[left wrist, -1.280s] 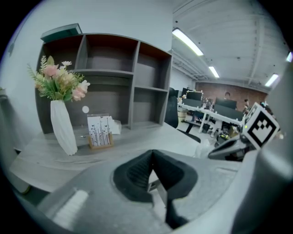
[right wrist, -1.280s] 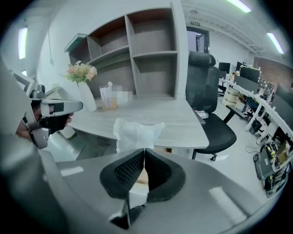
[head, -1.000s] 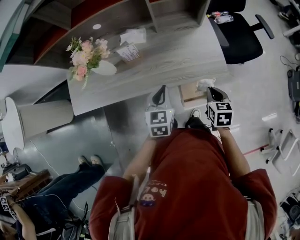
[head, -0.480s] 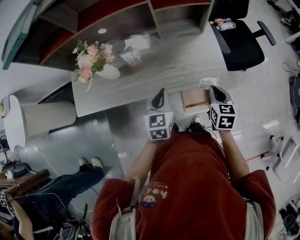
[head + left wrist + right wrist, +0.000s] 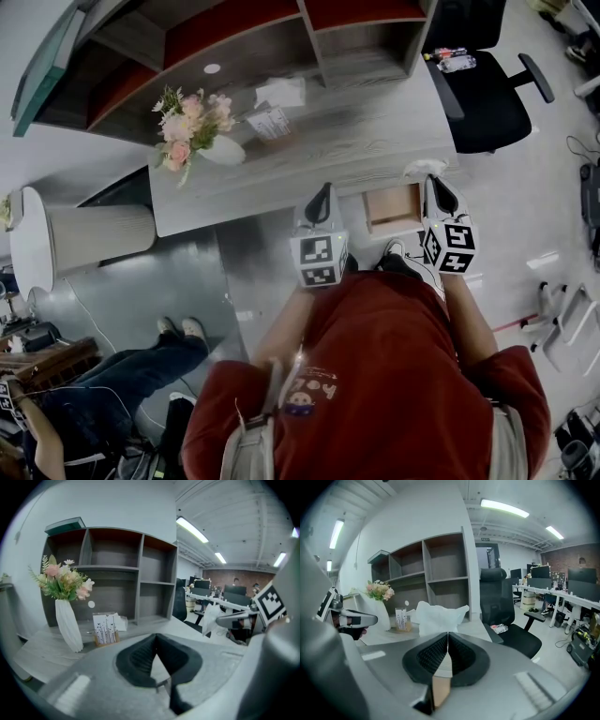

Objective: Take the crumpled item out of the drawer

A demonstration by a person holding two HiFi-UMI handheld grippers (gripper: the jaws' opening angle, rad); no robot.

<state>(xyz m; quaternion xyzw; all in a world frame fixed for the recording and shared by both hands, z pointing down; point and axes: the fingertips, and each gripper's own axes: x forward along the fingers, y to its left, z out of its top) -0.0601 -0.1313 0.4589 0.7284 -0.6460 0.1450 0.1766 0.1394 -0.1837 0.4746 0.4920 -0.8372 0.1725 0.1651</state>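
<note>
The right gripper (image 5: 429, 180) has its fingers (image 5: 464, 658) pressed together on the crumpled item (image 5: 439, 615), a white wad that juts out past their tips. In the head view the item hangs at 1 o'clock of the open drawer (image 5: 394, 206), over the worktop (image 5: 356, 141) edge. The left gripper (image 5: 322, 191) hovers at 9 o'clock of the drawer, its fingers closed tip to tip with nothing between them, and a vase (image 5: 223, 150) stands at 10 o'clock from it
</note>
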